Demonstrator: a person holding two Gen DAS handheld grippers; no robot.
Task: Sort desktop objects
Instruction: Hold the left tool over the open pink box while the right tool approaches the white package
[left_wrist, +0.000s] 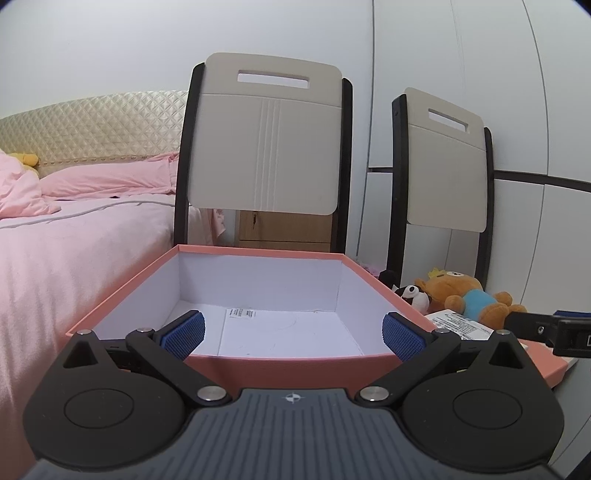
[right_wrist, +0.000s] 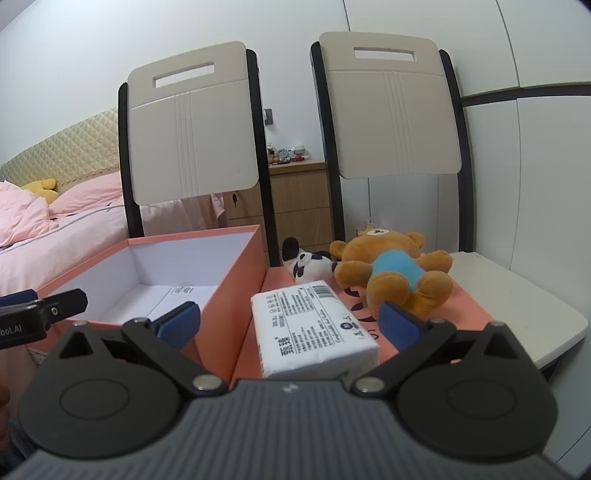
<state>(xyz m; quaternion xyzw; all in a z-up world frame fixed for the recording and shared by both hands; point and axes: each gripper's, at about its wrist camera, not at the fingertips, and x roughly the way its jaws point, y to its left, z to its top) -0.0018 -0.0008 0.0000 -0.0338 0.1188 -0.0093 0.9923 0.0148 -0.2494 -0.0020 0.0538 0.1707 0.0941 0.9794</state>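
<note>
Tissue pack (right_wrist: 314, 328) lies flat on pink lid (right_wrist: 476, 306), just beside pink box (right_wrist: 236, 280); brown bear (right_wrist: 395, 275) and panda toy (right_wrist: 306, 264) behind it. Right gripper (right_wrist: 291, 321) jaws wide, straddling pack w/o contact. Left gripper (left_wrist: 293, 334) wide, over box, holding nothing.

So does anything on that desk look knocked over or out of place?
The brown teddy bear lies flat on its back, and the small panda toy is tipped on its side beside it. The white tissue pack sits askew next to the open pink box. Nothing looks spilled or damaged.
</note>
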